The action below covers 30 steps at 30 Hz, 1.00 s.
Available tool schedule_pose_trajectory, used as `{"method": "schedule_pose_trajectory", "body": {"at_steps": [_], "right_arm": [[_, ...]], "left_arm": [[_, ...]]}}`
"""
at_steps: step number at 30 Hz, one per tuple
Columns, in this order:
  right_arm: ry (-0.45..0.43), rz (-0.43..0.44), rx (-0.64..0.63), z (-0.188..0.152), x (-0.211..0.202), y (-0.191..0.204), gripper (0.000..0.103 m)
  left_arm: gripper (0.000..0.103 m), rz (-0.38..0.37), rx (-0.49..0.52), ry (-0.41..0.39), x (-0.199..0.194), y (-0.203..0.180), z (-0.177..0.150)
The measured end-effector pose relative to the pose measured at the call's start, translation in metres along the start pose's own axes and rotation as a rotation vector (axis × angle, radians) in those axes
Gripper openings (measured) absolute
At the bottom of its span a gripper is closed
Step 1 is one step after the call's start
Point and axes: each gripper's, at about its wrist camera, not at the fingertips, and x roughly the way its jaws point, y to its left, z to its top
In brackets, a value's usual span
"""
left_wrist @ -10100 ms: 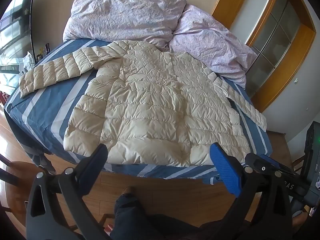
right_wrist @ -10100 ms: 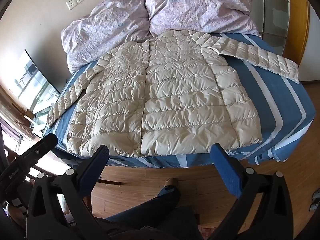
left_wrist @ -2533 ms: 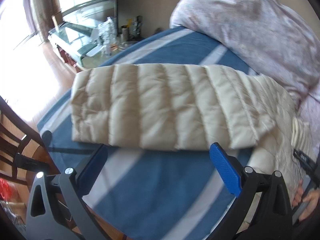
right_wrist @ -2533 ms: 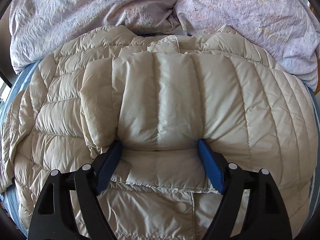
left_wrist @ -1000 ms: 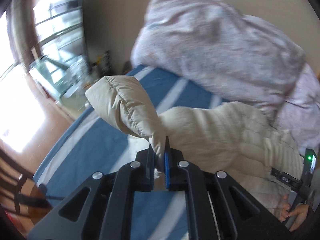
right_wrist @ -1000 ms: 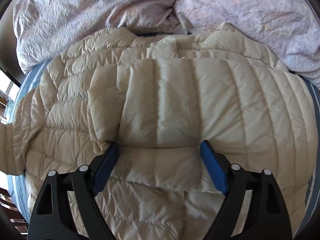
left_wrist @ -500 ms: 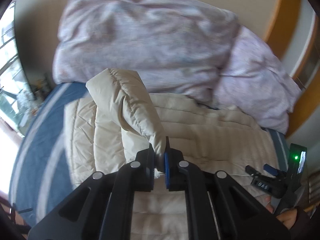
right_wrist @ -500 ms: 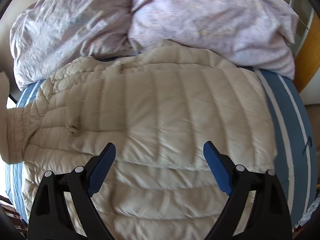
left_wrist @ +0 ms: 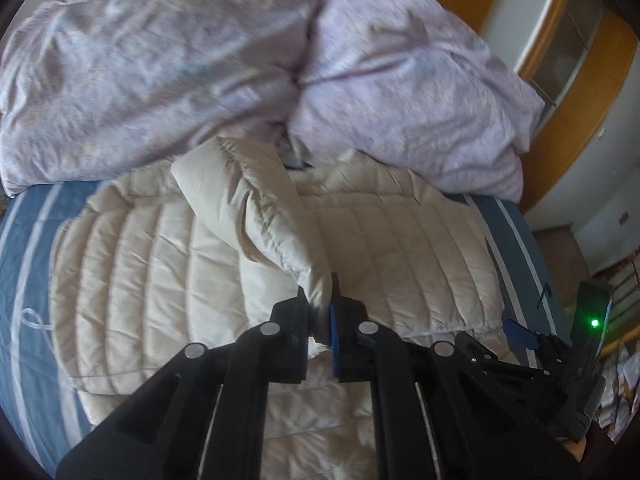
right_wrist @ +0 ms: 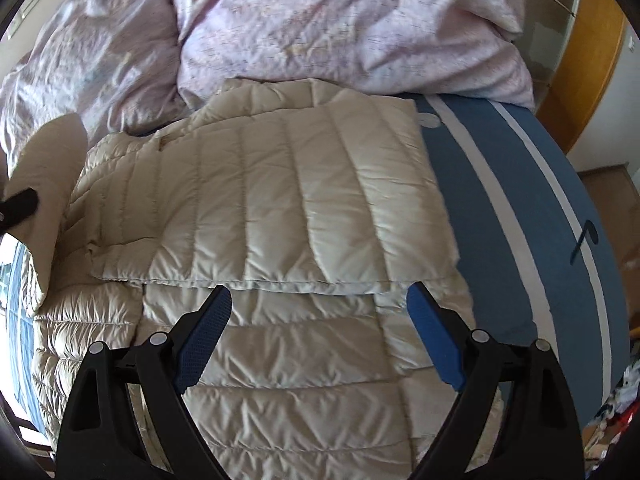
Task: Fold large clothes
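Observation:
A cream quilted down jacket (right_wrist: 280,360) lies spread on the bed. Its right sleeve (right_wrist: 288,204) is folded flat across the chest. My left gripper (left_wrist: 323,312) is shut on the cuff of the left sleeve (left_wrist: 256,208) and holds it lifted above the jacket body (left_wrist: 132,280). The lifted sleeve shows at the left edge of the right wrist view (right_wrist: 48,168). My right gripper (right_wrist: 320,316) is open and empty, just above the jacket near the folded sleeve's lower edge.
Two lilac pillows (right_wrist: 320,20) lie at the head of the bed behind the jacket. The blue striped bedsheet (right_wrist: 520,208) is bare on the right. A wooden-framed door (left_wrist: 592,92) stands at the far right. The right gripper's body (left_wrist: 560,360) shows in the left wrist view.
My left gripper has carried the left sleeve rightward over the jacket body. My right gripper has drawn back and to the right from the folded right sleeve.

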Motion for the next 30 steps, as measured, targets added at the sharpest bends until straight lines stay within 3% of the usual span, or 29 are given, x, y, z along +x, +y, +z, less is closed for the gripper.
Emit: {"method": "schedule_pose_trajectory", "body": {"at_steps": [2, 6, 7, 10, 14, 19, 24, 28, 30], "right_arm": [[0.0, 0.002, 0.004, -0.001, 0.0, -0.003, 0.091], [-0.009, 0.023, -0.001, 0.001, -0.002, 0.001, 0.091], [-0.015, 0.035, -0.005, 0.003, -0.002, 0.005, 0.091], [-0.026, 0.086, -0.025, 0.009, -0.003, 0.02, 0.088], [-0.024, 0.215, -0.064, 0.017, -0.003, 0.05, 0.054], [-0.028, 0.312, -0.129, 0.023, 0.003, 0.095, 0.031], [-0.007, 0.326, -0.157, 0.027, 0.018, 0.122, 0.024], [0.042, 0.248, -0.14, 0.024, 0.04, 0.12, 0.024], [0.108, 0.21, -0.107, 0.021, 0.059, 0.115, 0.024]], "left_arm": [[0.013, -0.008, 0.004, 0.017, 0.004, -0.004, -0.002], [0.053, -0.006, -0.012, -0.008, -0.007, 0.006, -0.001], [0.056, 0.0, -0.015, -0.017, -0.011, 0.01, 0.0], [0.057, 0.052, -0.035, -0.032, -0.019, 0.033, 0.001], [0.057, 0.13, -0.079, -0.015, -0.019, 0.064, -0.004], [0.057, 0.214, -0.102, 0.016, -0.017, 0.096, -0.016], [0.057, 0.248, -0.111, 0.032, -0.017, 0.113, -0.028], [0.057, 0.258, -0.121, 0.043, -0.017, 0.123, -0.036], [0.057, 0.259, -0.127, 0.048, -0.019, 0.127, -0.04]]}}
